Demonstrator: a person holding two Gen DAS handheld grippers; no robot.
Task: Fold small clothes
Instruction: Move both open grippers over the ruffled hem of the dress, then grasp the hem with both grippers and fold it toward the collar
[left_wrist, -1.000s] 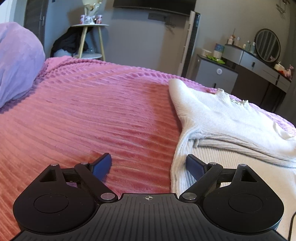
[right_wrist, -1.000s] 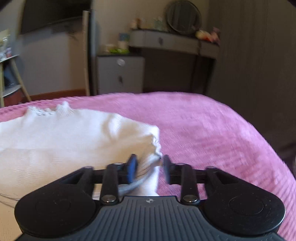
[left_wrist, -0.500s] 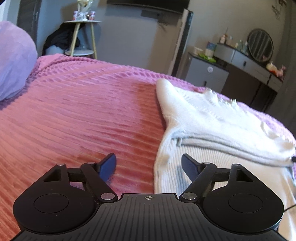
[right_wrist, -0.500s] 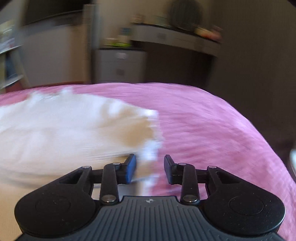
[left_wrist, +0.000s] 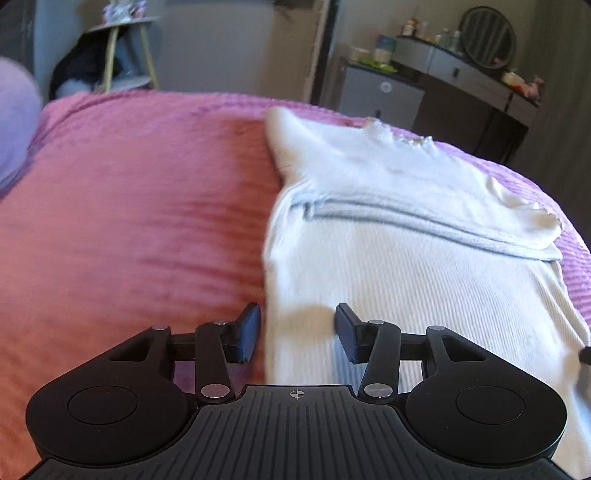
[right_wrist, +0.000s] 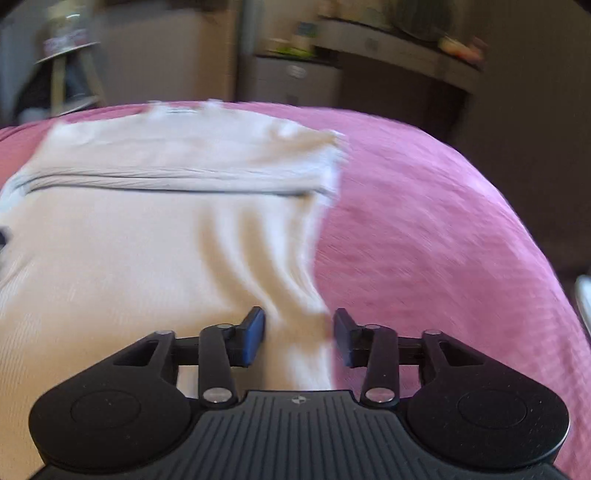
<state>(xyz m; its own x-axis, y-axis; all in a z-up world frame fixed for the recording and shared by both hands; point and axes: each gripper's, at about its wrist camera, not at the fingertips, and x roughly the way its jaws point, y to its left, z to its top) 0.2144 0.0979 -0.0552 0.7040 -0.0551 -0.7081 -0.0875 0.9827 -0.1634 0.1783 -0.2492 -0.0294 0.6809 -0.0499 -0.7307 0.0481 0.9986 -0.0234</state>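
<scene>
White ribbed knit sweater (left_wrist: 388, 258) on pink bed (left_wrist: 129, 221): sleeves folded across; body fold left. Left tongs (left_wrist: 297, 332) closing, right tongs (right_wrist: 299, 338) opening, both part-open astride its side edges, pads not pressing.

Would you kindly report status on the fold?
Left gripper closing, right gripper opening, each astride a near edge of the white sweater. Sleeves folded across. Nothing in the way.

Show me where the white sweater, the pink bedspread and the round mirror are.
white sweater (left_wrist: 406, 273): left wrist view, on its ribbed body.
pink bedspread (left_wrist: 129, 221): left wrist view, on the bare stretch left of the sweater.
round mirror (left_wrist: 487, 38): left wrist view, on its glass.
</scene>
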